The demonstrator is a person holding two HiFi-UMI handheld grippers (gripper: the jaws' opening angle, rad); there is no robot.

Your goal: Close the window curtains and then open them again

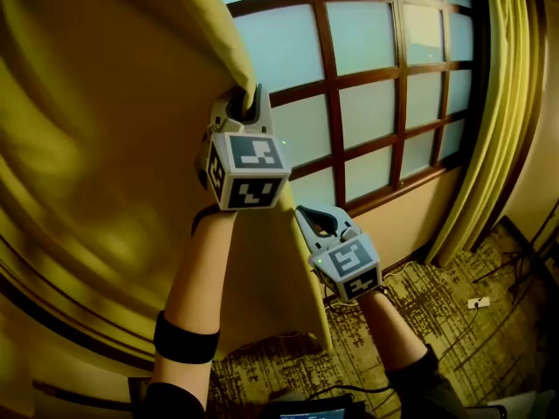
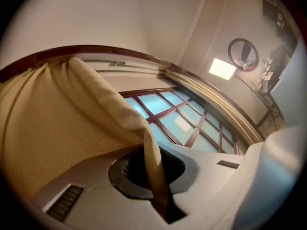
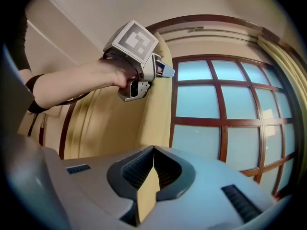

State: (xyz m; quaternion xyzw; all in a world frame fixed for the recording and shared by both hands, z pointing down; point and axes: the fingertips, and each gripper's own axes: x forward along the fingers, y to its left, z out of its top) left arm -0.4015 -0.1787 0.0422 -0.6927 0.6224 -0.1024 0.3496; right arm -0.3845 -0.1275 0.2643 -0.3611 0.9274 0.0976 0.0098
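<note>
left curtain [image 1: 105, 147]: mustard yellow, plain, darker down in the folds
right curtain [image 1: 500, 103]: olive-yellow, striped by its own pleats
window frame [image 1: 334, 120]: dark reddish-brown wood, a grid
panes [image 1: 367, 33]: frosted, pale blue-grey
carpet [image 1: 428, 330]: dark brown, mottled with tan
left tongs [image 1: 249, 112]: pale grey, cube in black-and-white squares
right tongs [image 1: 310, 221]: same grey, same chequered markers
arm band [image 1: 185, 339]: black

1. I see the left curtain [image 1: 96, 173], mustard yellow, drawn partway across the window [image 1: 371, 94], its leading edge bunched.
2. The right curtain [image 1: 500, 103], same yellow, hangs gathered in upright folds at the window's far side.
</note>
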